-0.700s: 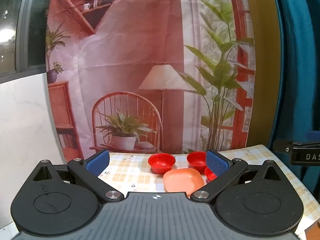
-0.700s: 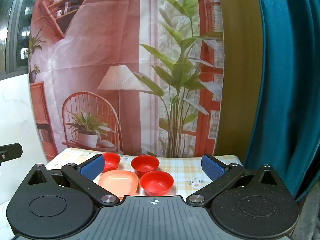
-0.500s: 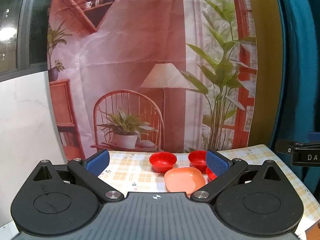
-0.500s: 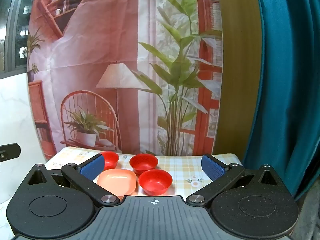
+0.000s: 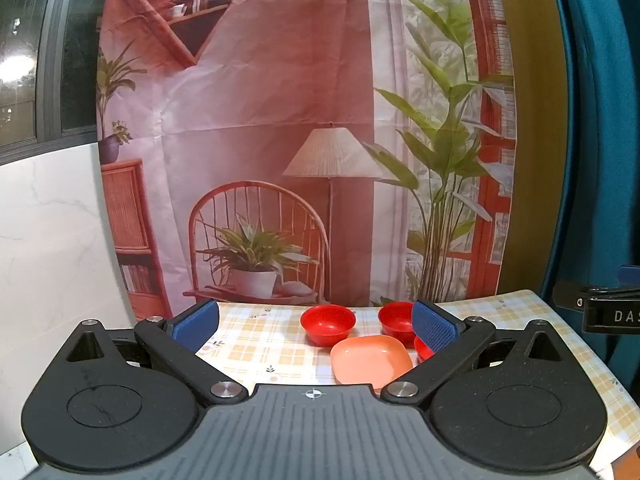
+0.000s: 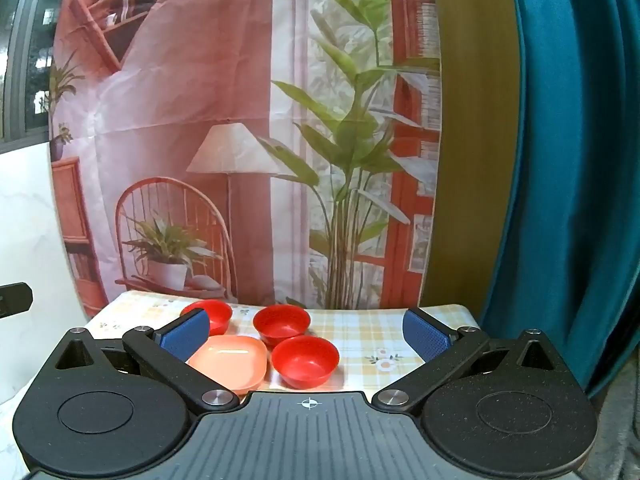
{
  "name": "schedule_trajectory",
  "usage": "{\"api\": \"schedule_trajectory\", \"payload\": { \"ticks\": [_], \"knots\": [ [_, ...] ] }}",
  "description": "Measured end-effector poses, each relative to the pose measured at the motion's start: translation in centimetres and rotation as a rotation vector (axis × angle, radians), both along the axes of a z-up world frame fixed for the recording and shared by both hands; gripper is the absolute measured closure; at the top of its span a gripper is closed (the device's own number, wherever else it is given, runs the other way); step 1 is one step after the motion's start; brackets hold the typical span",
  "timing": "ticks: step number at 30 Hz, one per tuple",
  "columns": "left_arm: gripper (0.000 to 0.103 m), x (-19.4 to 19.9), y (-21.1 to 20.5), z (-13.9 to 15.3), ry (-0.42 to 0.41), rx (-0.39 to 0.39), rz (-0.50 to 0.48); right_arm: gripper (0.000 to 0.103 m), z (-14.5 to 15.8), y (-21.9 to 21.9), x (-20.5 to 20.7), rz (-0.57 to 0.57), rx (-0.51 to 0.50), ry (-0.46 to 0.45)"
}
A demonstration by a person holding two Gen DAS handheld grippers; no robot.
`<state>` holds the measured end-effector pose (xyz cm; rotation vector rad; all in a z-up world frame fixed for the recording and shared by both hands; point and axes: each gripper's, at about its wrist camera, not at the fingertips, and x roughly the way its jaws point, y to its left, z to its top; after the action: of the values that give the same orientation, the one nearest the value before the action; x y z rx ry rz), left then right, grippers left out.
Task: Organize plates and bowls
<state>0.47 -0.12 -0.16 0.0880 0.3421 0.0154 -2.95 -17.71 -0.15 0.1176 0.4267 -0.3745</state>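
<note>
Three red bowls and a square salmon plate sit on a checked tablecloth. In the left wrist view I see the plate [image 5: 370, 358], a left bowl [image 5: 328, 323], a back bowl [image 5: 396, 322] and part of a third bowl [image 5: 423, 348] behind my right finger. My left gripper [image 5: 315, 325] is open and empty, held short of them. In the right wrist view the plate [image 6: 232, 362], near bowl [image 6: 305, 360], middle bowl [image 6: 282, 323] and far left bowl [image 6: 212, 314] show. My right gripper [image 6: 306, 332] is open and empty.
The table [image 6: 372, 336] ends at a printed backdrop [image 6: 240, 120] behind. A teal curtain [image 6: 568, 160] hangs at the right. A white marble wall [image 5: 48, 240] is at the left. The other gripper's body [image 5: 600, 312] shows at the right edge.
Both grippers have tilted or moved slightly, so the dishes sit a little lower and nearer in view. The dishes have not moved. Both grippers stay open.
</note>
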Motion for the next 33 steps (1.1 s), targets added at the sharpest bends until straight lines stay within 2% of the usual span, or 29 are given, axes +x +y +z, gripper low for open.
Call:
{"api": "schedule_trajectory", "payload": {
  "ticks": [33],
  "knots": [
    [0.000,-0.26,-0.15,-0.07,0.000,-0.004,-0.001,0.000,-0.06,-0.09,-0.09,-0.003,-0.003,0.000]
  ]
}}
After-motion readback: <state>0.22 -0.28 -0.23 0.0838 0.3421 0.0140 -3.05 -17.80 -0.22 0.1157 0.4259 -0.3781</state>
